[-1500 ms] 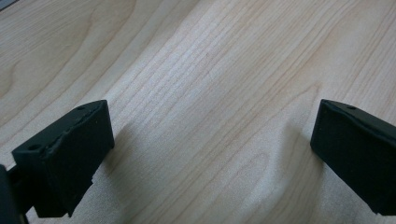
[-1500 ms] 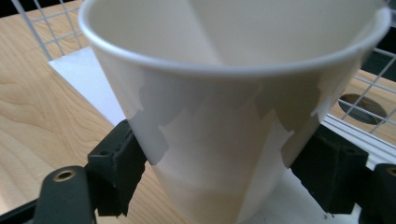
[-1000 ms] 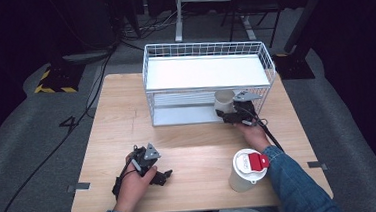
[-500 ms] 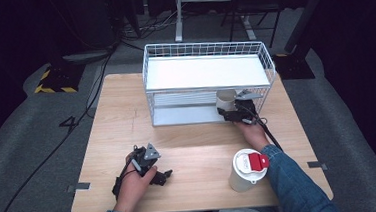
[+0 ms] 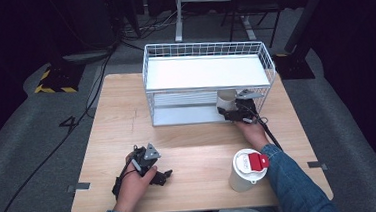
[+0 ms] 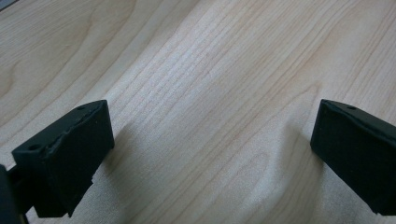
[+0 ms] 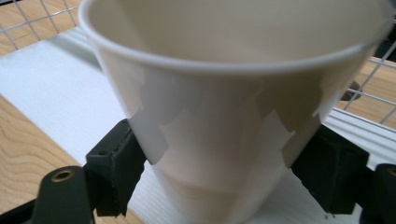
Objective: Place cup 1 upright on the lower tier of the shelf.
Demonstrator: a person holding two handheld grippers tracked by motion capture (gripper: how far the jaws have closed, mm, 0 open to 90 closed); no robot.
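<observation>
Gripping a white paper cup (image 5: 225,99) with the right gripper (image 5: 232,111), inside the lower level of the white wire rack (image 5: 202,50) at the far side of the wooden table (image 5: 194,145)

Seen along the right gripper (image 7: 224,172): cup (image 7: 224,93) squarely between the two black jaws, one pad against each side of its lower wall, mouth open and upright, base close to the white lower shelf (image 7: 46,79); cannot tell whether touching the shelf or just above it

Jaws just eased open by a hair, yet pressed on the cup on both sides, so grasping and not released

From above: cup at the right end of the lower level, under the white upper shelf, just beyond the gripper's tips; right hand (image 5: 250,131) behind the gripper, reaching in from the rack's near side, denim sleeve trailing back to the table's near edge

Near that sleeve, well apart from the rack: a second white cup with a red and white lid (image 5: 248,169), standing upright on the table

On the other side: left gripper (image 5: 163,178) held low at the near left of the table in the left hand (image 5: 133,182), well apart from the rack and both cups

Along the left gripper (image 6: 210,154): jaws spread wide, released, bare wood grain of the table (image 6: 210,70) between them
</observation>
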